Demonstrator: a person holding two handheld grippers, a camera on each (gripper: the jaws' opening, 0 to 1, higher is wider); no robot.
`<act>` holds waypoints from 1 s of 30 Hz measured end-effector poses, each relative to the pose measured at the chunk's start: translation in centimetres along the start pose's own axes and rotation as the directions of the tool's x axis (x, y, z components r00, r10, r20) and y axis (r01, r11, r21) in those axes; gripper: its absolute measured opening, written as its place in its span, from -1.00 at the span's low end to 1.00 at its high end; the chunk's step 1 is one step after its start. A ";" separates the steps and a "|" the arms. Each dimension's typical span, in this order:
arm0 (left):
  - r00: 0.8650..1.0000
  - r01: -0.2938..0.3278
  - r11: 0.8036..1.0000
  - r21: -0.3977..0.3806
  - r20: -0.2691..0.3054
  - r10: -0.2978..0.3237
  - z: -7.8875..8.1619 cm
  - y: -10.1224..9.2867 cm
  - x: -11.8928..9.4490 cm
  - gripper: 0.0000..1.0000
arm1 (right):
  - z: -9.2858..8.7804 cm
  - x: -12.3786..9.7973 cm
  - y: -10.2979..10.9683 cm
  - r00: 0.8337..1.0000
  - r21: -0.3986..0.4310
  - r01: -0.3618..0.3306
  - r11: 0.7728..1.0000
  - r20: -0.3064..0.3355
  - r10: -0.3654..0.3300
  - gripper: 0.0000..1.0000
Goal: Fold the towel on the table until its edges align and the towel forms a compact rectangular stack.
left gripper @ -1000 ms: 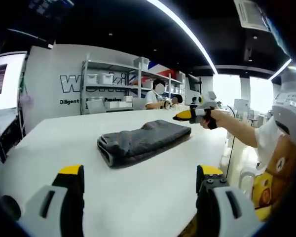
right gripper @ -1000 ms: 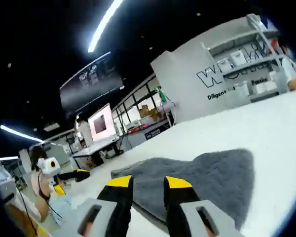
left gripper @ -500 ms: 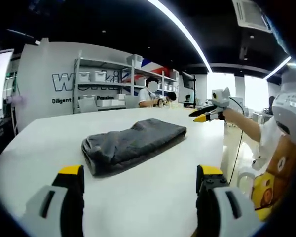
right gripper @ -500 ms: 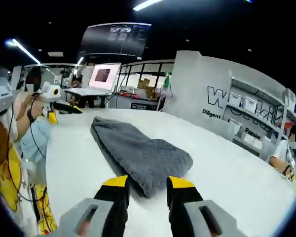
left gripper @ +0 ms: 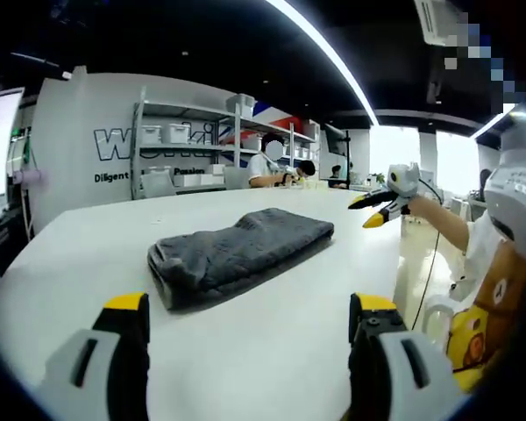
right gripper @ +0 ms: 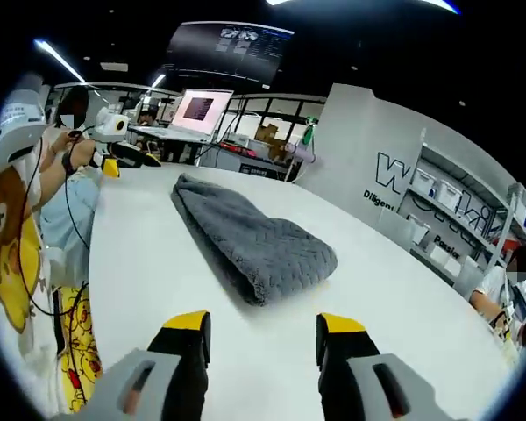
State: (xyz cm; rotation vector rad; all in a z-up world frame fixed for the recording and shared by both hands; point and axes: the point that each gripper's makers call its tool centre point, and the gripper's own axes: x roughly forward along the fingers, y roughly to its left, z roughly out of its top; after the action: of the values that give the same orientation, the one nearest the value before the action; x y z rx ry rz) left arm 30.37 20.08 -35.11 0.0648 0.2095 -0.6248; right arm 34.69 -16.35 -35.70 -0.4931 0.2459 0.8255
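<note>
Since the towel lies folded in a compact stack on the table, both grippers hang clear, jaws parted and empty, apparently finished

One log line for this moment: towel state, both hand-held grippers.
towel: folded stack, flat on table | left hand-held gripper: open, empty | right hand-held gripper: open, empty, short of towel
</note>
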 end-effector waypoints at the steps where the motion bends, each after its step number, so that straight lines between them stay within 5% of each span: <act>1: 1.000 0.000 1.000 0.000 0.000 0.000 0.0 0.0 0.0 0.99 | -0.1 -0.1 0.0 1.000 0.005 -0.005 1.000 0.004 0.005 0.10; 17: 1.000 0.001 1.000 0.013 -0.018 0.000 0.1 -0.6 0.6 0.99 | 0.2 -0.2 1.3 0.994 0.077 -0.091 0.993 0.070 0.086 0.59; 30: 1.000 0.003 1.000 0.016 -0.027 -0.003 0.1 -0.7 0.7 0.99 | 0.5 -0.1 1.1 0.992 0.133 -0.091 0.987 0.098 0.078 0.94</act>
State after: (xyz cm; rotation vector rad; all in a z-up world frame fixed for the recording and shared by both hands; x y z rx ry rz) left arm 30.53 19.15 -35.11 0.0885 0.2303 -0.6290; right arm 33.82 -15.46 -35.58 -0.3160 0.2379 0.9049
